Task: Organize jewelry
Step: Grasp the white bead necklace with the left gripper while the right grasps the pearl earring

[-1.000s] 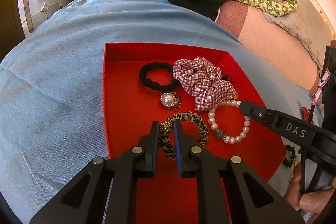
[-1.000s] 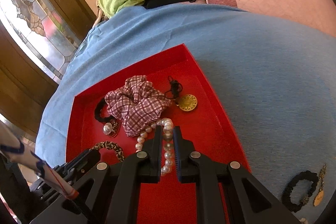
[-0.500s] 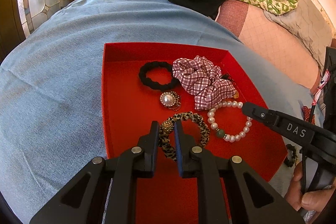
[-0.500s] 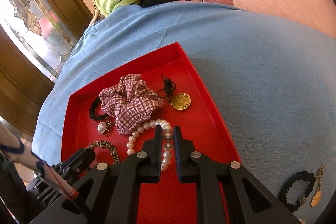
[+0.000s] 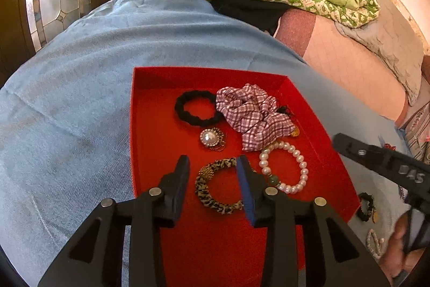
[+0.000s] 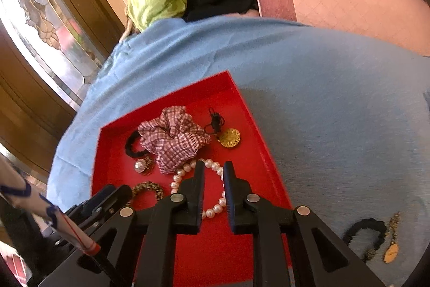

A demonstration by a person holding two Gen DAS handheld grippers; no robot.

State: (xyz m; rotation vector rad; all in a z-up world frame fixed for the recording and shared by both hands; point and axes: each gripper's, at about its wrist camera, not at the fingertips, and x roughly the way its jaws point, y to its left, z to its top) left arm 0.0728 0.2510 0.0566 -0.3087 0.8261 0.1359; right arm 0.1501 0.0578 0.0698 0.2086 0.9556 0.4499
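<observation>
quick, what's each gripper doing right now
left gripper: open, holding nothing, above the leopard-print fabric bracelet in the red tray.
right gripper: open, holding nothing, over the white pearl bead bracelet.

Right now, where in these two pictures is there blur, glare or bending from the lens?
Left wrist view: the right gripper at the edge is motion-blurred, the wall top right is glared. Right wrist view: the red tray is sharp, the blue cloth bulges from fisheye.

scrunchie (image 5: 251, 116) behind bracelet (image 5: 285, 168), both in tray (image 5: 161, 80)
</observation>
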